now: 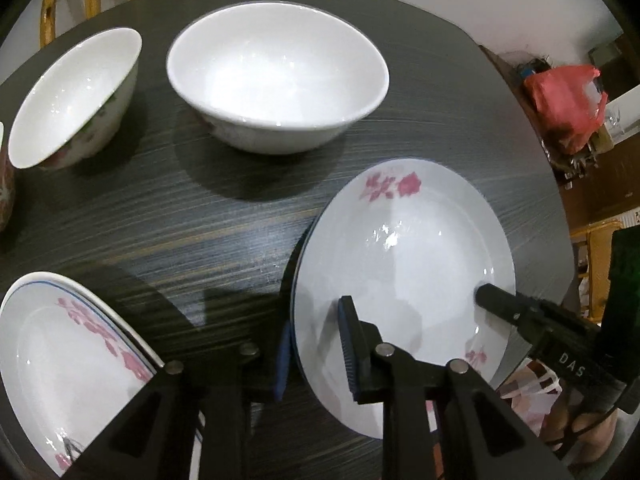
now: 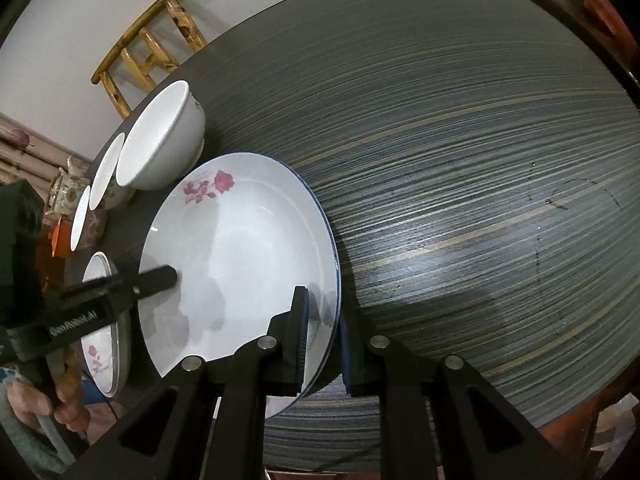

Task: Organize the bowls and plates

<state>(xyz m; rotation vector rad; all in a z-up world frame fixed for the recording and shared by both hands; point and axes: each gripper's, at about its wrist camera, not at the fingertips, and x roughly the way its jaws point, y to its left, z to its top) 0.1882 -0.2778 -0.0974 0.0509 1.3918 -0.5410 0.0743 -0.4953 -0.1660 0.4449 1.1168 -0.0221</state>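
A white plate with pink flowers (image 1: 404,248) (image 2: 240,248) lies at the near edge of the dark table (image 1: 180,232), and a blue-edged rim shows just under it. My left gripper (image 1: 316,354) is shut on its left rim, one pad inside and one outside. My right gripper (image 2: 323,348) is shut on the opposite rim; one of its fingers (image 1: 496,300) rests on the plate's right side in the left wrist view. I cannot tell whether the plate is lifted off the table. A second flowered plate with a blue line (image 1: 68,360) (image 2: 102,344) sits to the left.
A large white bowl (image 1: 276,80) (image 2: 160,148) and a smaller flowered bowl (image 1: 72,100) stand further back. Bare table (image 2: 460,180) stretches to the right. A wooden chair (image 2: 148,48) stands behind and a red bag (image 1: 568,100) lies off the table. A hand (image 2: 68,400) holds the left gripper.
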